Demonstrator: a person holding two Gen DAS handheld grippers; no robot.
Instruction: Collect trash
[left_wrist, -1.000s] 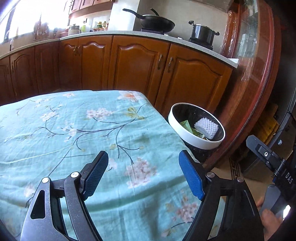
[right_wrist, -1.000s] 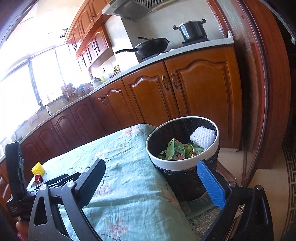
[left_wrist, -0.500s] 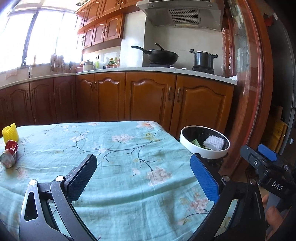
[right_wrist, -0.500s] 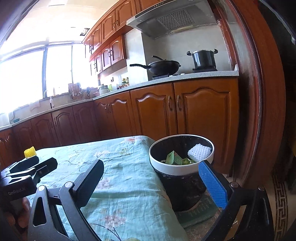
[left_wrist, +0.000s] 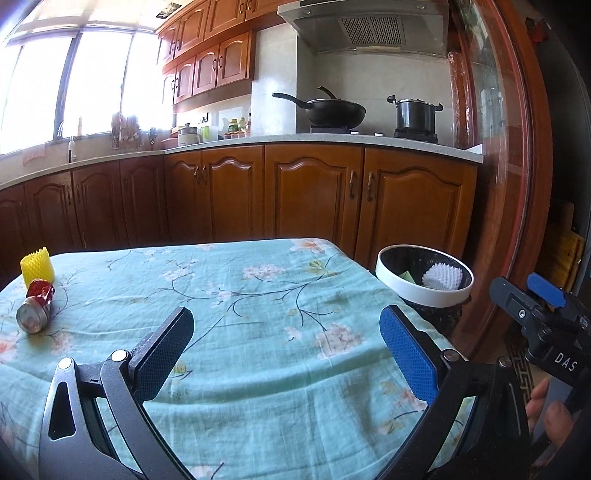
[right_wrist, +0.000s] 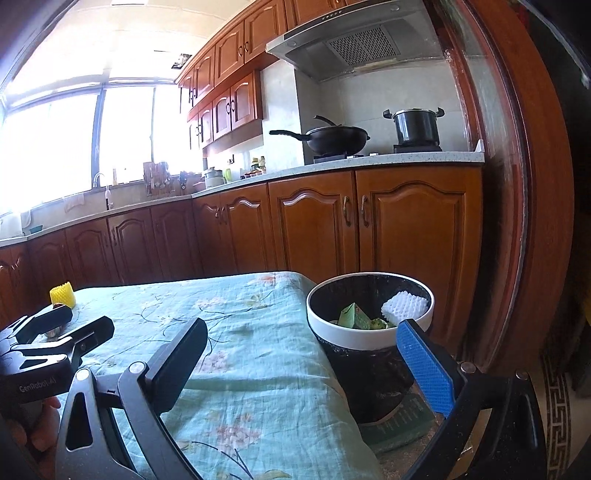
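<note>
While both claws hover level above the near edge of the worktop (left_wrist: 258, 295), each points toward the kitchen cabinets (left_wrist: 314, 195) at 12 o'clock. The left claw (left_wrist: 286, 354) sits over the floral cloth, and a bit of the person's right hand (left_wrist: 546, 413) shows at 4 o'clock in its view, gripping the handle of the right claw (left_wrist: 543, 306). In the right wrist view the left claw (right_wrist: 62, 332) appears at 9 o'clock, with fingers of the left hand (right_wrist: 44, 417) below it.

A crushed can (left_wrist: 35, 306), red at its far end with a silver base facing the camera, lies on its side at the worktop's 9 o'clock edge in the left view. Just behind it, close or touching, stands a yellow foam net (left_wrist: 37, 266), upright. In the right view the net (right_wrist: 62, 295) peeks over the left claw, which mostly hides the can.

A bin (right_wrist: 369, 336) with a white rim and black liner stands on the floor just beside the worktop's far right corner, at 2 o'clock from the left claw. Inside lie a white foam net (right_wrist: 404, 306) and a green carton (right_wrist: 352, 315) with other green scraps.

The left claw is spread wide, holding nothing, its pads apart above the cloth. The right claw (right_wrist: 306, 365) is likewise spread wide and empty, its blue pad (right_wrist: 424, 365) overlapping the bin's near rim in the picture.
</note>
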